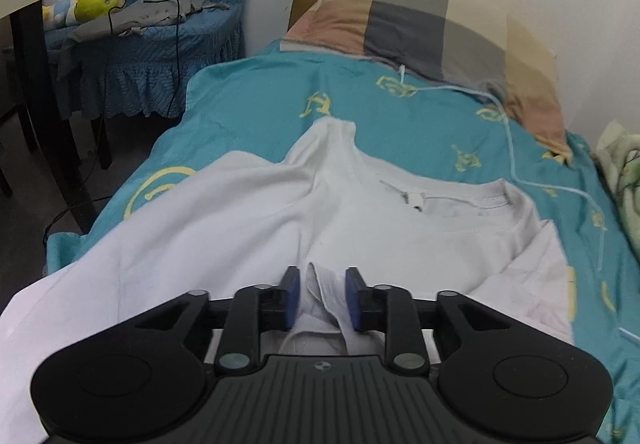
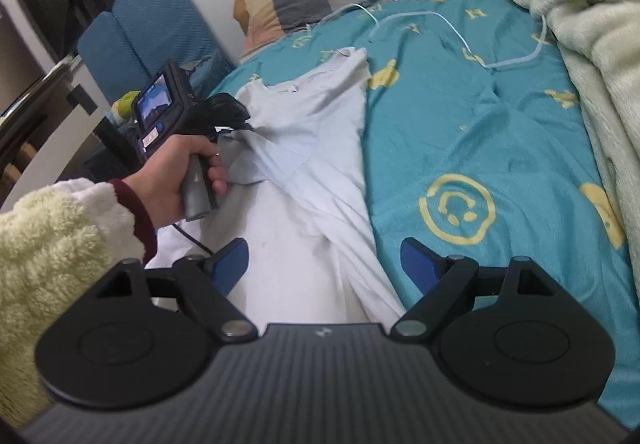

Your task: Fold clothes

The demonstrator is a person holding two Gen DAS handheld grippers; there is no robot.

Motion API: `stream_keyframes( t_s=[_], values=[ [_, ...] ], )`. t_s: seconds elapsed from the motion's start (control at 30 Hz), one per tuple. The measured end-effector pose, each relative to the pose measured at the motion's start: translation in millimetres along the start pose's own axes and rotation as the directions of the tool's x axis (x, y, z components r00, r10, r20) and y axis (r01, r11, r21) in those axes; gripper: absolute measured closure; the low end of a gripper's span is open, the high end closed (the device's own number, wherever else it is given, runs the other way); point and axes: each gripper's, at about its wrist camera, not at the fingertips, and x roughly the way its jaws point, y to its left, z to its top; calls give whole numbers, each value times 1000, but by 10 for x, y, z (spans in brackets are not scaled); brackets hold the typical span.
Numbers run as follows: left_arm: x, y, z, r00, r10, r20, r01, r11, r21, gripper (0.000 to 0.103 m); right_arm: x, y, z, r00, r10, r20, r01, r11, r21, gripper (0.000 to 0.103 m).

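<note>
White T-shirt (image 1: 248, 228) fold between left jaws

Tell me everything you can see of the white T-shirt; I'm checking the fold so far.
The white T-shirt is thin, plain, cotton-looking cloth lying collar-up toward the pillow on the teal bedsheet. One sleeve points toward the pillow, and the neckline shows an inner label. It is rumpled and partly gathered. A raised fold stands between the left gripper pads.
</note>
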Motion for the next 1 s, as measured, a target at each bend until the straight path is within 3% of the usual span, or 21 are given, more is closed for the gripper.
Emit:
stream_keyframes(
  t_s=[0.07,0.23,0.37,0.63,0.83,1.0],
  values=[
    [-239,-19,-35,1000,1,15,-2,999,36,59,-8,22,11,1000,7,12,-7,1000,-20,18],
    [-998,-62,-290,999,-28,21,26,993,111,53,-45,125,-2,999,1,32,2,996,-94,18],
    [-1776,-115,-629,996,-83,42,75,983,167,51,-128,236,-44,998,-2,58,11,987,-160,18],
    [-3020,-26,-1419,990,-107,88,86,972,217,46,-432,365,-162,992,39,122,-14,979,-202,18],
    [-3561,277,-1899,990,-97,100,82,986,142,46,-819,539,-275,984,57,171,-13,968,-249,18],
    [-3735,487,-2168,990,-61,129,40,986,160,45,-997,643,-453,984,28,176,22,962,-274,18]
  ],
)
